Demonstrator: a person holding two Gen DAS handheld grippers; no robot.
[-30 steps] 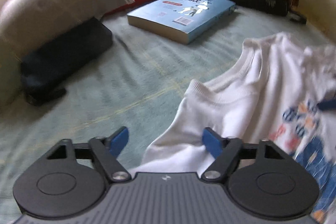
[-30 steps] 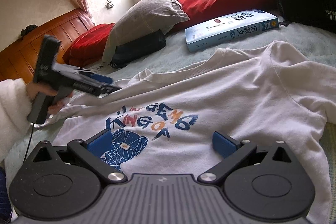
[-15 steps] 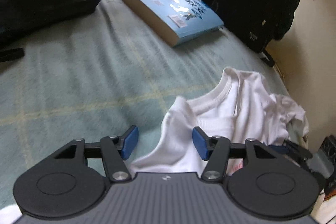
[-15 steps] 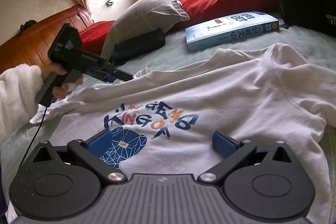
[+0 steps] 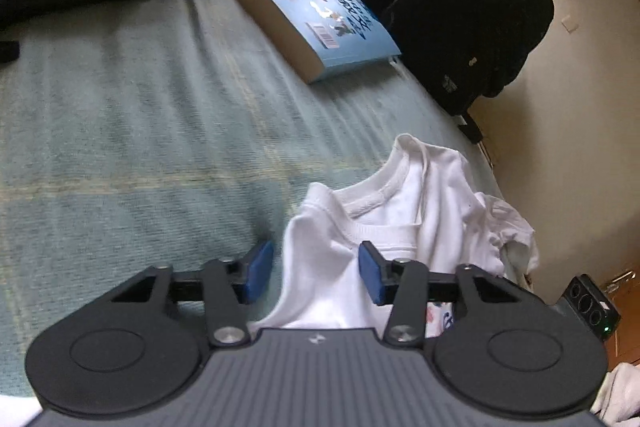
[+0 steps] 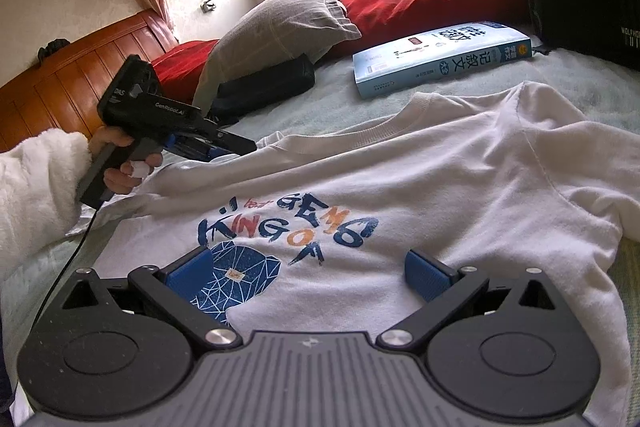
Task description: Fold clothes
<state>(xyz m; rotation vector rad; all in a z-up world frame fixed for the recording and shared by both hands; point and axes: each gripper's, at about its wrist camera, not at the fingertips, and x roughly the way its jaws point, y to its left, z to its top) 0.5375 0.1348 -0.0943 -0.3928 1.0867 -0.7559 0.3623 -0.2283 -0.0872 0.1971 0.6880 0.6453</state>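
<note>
Since a second ago my left claw [image 5: 316, 269] has swung round and dropped toward the shirt's shoulder, and its pads have drawn in from wide to narrow. The jaws are closing now, with a raised ridge of white cloth between them; in the left wrist view I still see a gap at the left pad [image 5: 258, 271], so I judge the pinch not yet made. From the right wrist view the same claw [image 6: 224, 149] sits at the shirt's near sleeve, too side-on to read.

My right claw [image 6: 312, 273] has not moved. Its jaws stand wide apart over the printed chest, and whether they rest on the cloth I cannot tell.

The shirt [image 6: 460, 179] lies face up on the bed [image 5: 140, 147], mostly spread, collar toward the pillows, the left shoulder rucked up by my claw.

Progress, as I judge it: barely begun. No fold is in place; the first sleeve fold is being set up, and the second side and the crosswise fold are all left.

Count: one shirt, one blue book [image 6: 440, 57], one grey pillow [image 6: 280, 23], one dark pouch [image 6: 264, 83] under it, red bedding [image 6: 432, 3] behind, one black backpack [image 5: 472, 11], two claws.
</note>
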